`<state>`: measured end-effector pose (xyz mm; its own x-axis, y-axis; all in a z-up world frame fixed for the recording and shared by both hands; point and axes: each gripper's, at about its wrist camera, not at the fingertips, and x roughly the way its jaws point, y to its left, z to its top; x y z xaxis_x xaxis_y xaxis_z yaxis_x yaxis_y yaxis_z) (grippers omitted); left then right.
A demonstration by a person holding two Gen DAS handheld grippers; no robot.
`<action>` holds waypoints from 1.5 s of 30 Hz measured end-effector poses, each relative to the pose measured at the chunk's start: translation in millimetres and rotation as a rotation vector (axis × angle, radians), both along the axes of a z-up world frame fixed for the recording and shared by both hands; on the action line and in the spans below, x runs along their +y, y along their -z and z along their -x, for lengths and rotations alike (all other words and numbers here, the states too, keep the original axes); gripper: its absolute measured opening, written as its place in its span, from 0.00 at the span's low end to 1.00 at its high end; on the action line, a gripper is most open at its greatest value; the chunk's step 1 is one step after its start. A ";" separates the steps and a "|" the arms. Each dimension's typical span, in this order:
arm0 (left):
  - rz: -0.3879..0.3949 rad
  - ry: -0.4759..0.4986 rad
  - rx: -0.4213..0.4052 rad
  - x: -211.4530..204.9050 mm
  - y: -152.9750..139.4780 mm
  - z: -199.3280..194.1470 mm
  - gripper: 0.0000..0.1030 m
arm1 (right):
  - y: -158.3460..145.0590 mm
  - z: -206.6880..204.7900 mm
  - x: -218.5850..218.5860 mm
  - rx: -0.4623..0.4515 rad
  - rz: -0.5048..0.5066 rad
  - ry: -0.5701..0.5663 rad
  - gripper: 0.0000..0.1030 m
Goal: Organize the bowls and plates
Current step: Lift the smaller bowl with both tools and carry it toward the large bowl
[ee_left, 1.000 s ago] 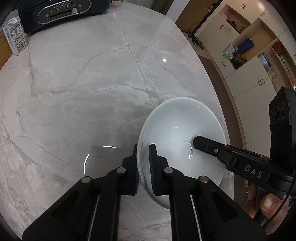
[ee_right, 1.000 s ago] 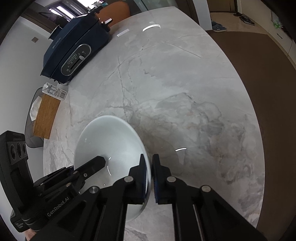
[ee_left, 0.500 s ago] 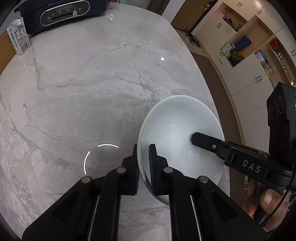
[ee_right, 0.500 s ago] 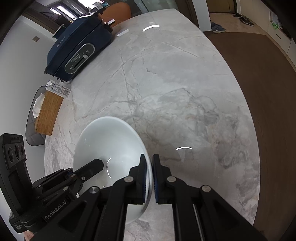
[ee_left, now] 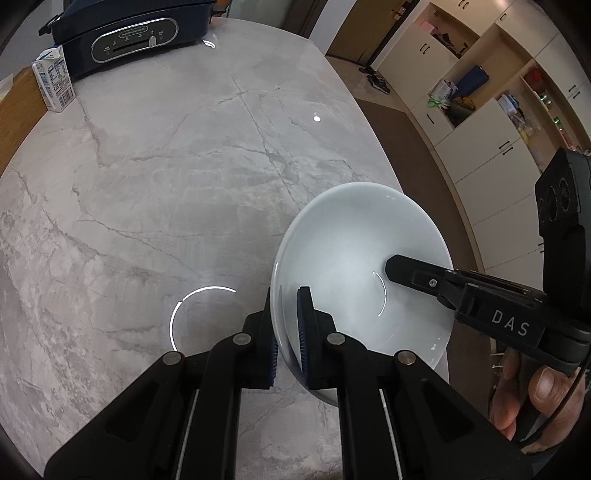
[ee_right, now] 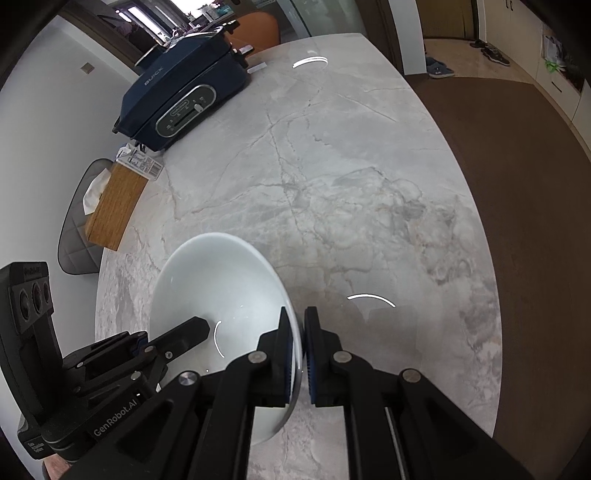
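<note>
A white bowl (ee_left: 354, 254) is held above the marble table (ee_left: 166, 177) by both grippers. My left gripper (ee_left: 286, 317) is shut on the bowl's left rim. My right gripper (ee_right: 298, 339) is shut on the bowl's right rim; the bowl also shows in the right wrist view (ee_right: 218, 284). Each gripper shows in the other's view, the right one (ee_left: 480, 295) reaching over the bowl's far side, the left one (ee_right: 110, 354) at the bowl's left side. No plates are in view.
A dark blue countertop appliance (ee_left: 129, 33) stands at the table's far end, with a small carton (ee_left: 53, 81) and a wooden box (ee_right: 114, 206) beside it. Brown floor (ee_right: 517, 166) lies beyond the table's right edge. Cabinets (ee_left: 480, 110) stand further right.
Both grippers have lifted the bowl higher and pulled back a little; more of the table and the appliance shows now. The grips on the rim are unchanged.
</note>
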<state>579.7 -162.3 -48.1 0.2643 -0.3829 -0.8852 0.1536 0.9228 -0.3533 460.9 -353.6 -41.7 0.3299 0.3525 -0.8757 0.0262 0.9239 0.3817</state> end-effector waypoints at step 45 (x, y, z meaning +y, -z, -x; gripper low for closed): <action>-0.013 0.123 -0.046 17.6 -59.3 228.2 0.07 | -42.0 199.9 30.5 -0.063 0.026 -0.075 0.10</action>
<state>351.5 -144.8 11.2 0.2564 -0.4036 -0.8783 0.2817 0.9004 -0.3315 261.0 -323.1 0.3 0.3582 0.3557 -0.8632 -0.0668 0.9320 0.3563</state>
